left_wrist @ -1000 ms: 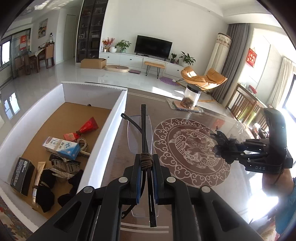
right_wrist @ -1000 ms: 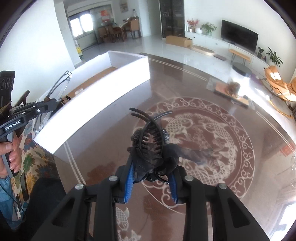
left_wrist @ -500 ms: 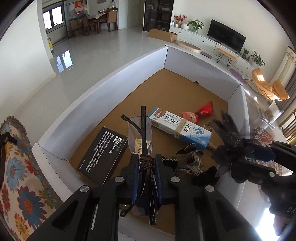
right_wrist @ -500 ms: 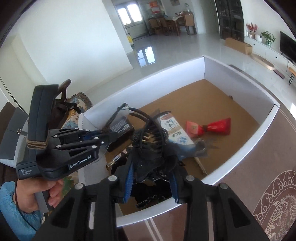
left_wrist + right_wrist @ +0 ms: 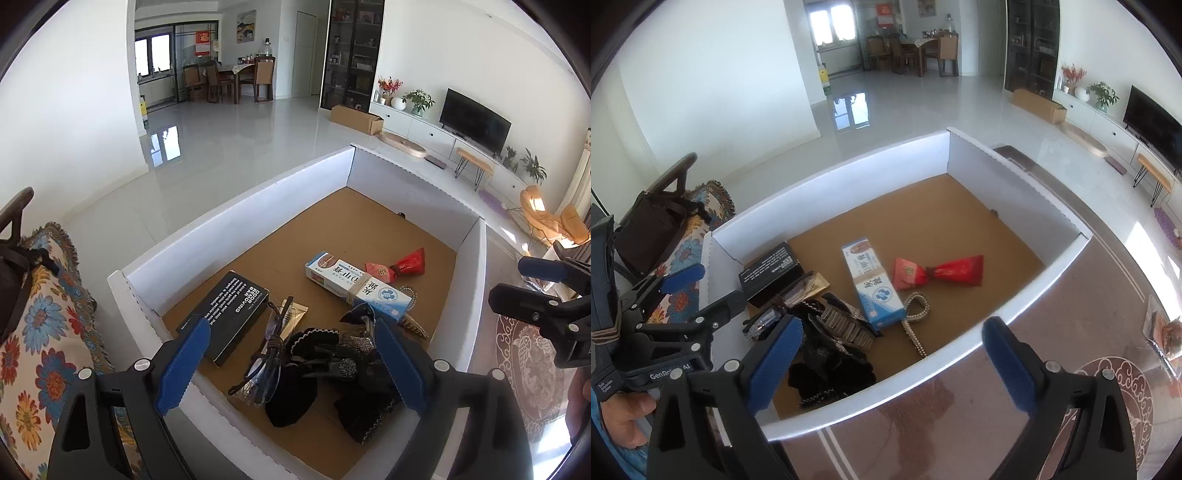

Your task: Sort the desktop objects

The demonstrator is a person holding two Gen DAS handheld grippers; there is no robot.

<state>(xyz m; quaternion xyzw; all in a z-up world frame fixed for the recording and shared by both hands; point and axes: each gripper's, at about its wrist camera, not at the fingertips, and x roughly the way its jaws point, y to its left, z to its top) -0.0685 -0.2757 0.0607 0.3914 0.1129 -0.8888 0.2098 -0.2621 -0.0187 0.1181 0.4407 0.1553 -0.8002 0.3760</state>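
Observation:
My left gripper [image 5: 291, 369] hangs over the near end of the white box [image 5: 236, 221], its jaws opening with nothing pressed between them. Under it the glasses [image 5: 264, 365] lie on black pouches [image 5: 295, 391], beside the black hair claw [image 5: 343, 365]. My right gripper [image 5: 892, 369] hovers above the box's near wall [image 5: 923, 369]; its jaws are opening too and hold nothing. The hair claw [image 5: 831, 354] rests in the box just beyond its left pad. Each view shows the other gripper, the right gripper [image 5: 517, 284] and the left gripper [image 5: 705, 288], at its edge.
The box also holds a black carton [image 5: 225, 317], a blue-white carton [image 5: 873, 288], a red wrapper [image 5: 938, 275] and a beaded chain [image 5: 916, 314]. Its far half is bare cardboard. A floral cushion [image 5: 37, 332] lies left; the patterned tabletop [image 5: 1071, 332] spreads right.
Both grippers swung from the table over the box and opened. The glasses left my left gripper and the hair claw left my right one; both now lie in the box.

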